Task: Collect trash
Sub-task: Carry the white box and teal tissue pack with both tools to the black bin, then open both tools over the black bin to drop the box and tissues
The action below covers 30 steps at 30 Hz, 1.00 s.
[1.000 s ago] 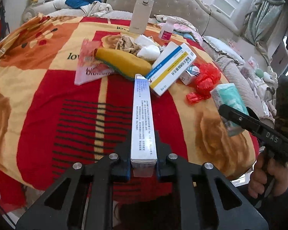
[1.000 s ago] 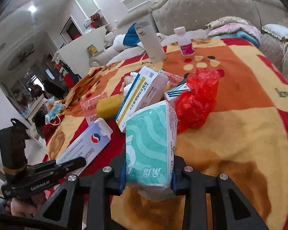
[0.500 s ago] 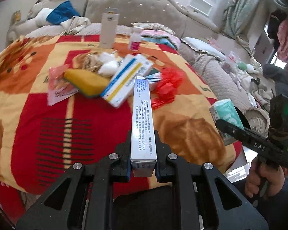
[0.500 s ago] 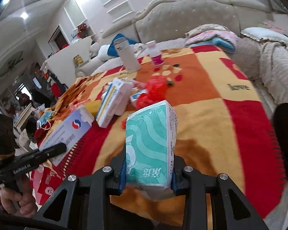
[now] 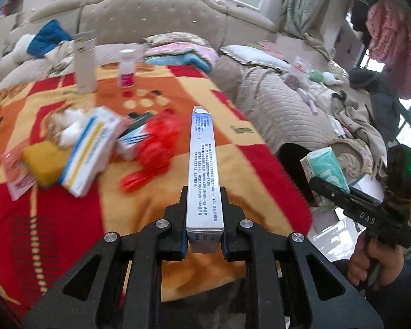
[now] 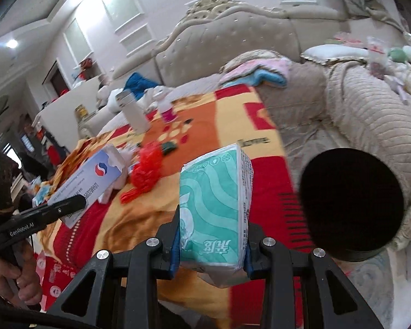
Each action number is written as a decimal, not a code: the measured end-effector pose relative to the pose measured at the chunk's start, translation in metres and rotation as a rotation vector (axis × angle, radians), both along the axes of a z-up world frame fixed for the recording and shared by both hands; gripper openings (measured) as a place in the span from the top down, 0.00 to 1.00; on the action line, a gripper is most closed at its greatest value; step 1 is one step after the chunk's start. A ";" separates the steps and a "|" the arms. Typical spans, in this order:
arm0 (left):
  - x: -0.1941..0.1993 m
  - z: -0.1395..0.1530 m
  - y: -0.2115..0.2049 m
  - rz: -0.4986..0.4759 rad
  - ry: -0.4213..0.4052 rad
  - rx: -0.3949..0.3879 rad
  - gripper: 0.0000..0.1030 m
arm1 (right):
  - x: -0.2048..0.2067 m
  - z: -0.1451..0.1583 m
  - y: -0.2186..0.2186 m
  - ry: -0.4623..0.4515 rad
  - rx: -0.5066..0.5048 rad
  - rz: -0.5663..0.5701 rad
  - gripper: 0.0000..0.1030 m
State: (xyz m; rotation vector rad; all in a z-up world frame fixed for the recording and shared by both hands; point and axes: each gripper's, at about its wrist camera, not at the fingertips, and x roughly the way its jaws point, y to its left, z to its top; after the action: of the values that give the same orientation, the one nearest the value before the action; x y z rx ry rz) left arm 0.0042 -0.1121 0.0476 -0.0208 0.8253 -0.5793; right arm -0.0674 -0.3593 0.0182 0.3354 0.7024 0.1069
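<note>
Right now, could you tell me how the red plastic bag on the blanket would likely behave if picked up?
The red plastic bag looks crumpled and thin, so probably floppy and very light. It has no firm edges, so a tool would likely pinch only a fold, and it may sag or trail.

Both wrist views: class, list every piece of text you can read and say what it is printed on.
"DAS": side of the right gripper.
"GenRobot.AI": side of the left gripper.
Long white box: small print, unreadable.
Teal tissue pack: characters upside down, unreadable.
Blanket: word blurred.

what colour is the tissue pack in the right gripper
Teal green with white wavy stripes, in clear plastic wrap: the soft tissue pack shows best in the right wrist view.
</note>
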 end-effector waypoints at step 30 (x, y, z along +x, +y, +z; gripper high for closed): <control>0.044 -0.058 -0.254 -0.405 0.123 0.068 0.85 | 0.018 -0.043 -0.155 0.183 -0.093 -0.277 0.61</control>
State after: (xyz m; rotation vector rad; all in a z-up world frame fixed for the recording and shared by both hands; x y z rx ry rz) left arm 0.0480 -0.3664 -0.0108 0.1779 0.9766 -0.9374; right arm -0.0496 -0.5141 -0.0244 0.3532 0.8324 -0.2215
